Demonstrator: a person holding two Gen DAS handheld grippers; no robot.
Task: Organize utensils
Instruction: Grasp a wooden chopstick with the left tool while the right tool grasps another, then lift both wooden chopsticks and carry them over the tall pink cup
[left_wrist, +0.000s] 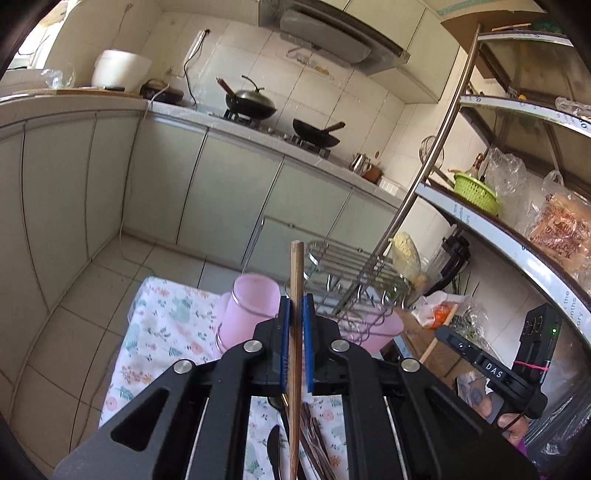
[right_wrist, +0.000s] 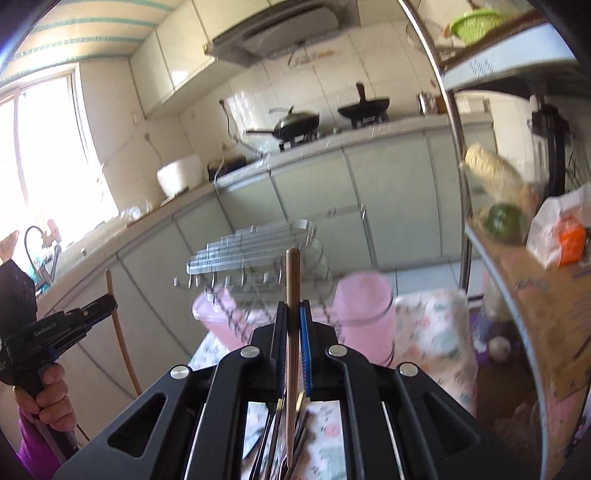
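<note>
My left gripper (left_wrist: 296, 306) is shut on a wooden chopstick (left_wrist: 296, 273) that points up and away, held above the floral cloth (left_wrist: 162, 325). My right gripper (right_wrist: 292, 314) is shut on another wooden chopstick (right_wrist: 292, 273), also raised. Loose utensils (left_wrist: 314, 443) lie on the cloth below the left gripper; they also show below the right gripper (right_wrist: 280, 435). Two pink cups (left_wrist: 251, 310) (left_wrist: 376, 328) sit in a wire utensil rack (left_wrist: 354, 266) just ahead. In the right wrist view the cups (right_wrist: 364, 314) (right_wrist: 221, 321) and rack (right_wrist: 255, 247) are blurred. The left gripper with its chopstick (right_wrist: 118, 332) shows at the left of the right wrist view; the right gripper body (left_wrist: 491, 373) shows at the right of the left wrist view.
A kitchen counter (left_wrist: 184, 110) with two woks (left_wrist: 251, 101) (left_wrist: 317, 133) runs behind. A metal shelf unit (left_wrist: 517, 229) with a green basket (left_wrist: 476, 192) and bags stands close on the right. Tiled floor (left_wrist: 74, 332) lies left of the cloth.
</note>
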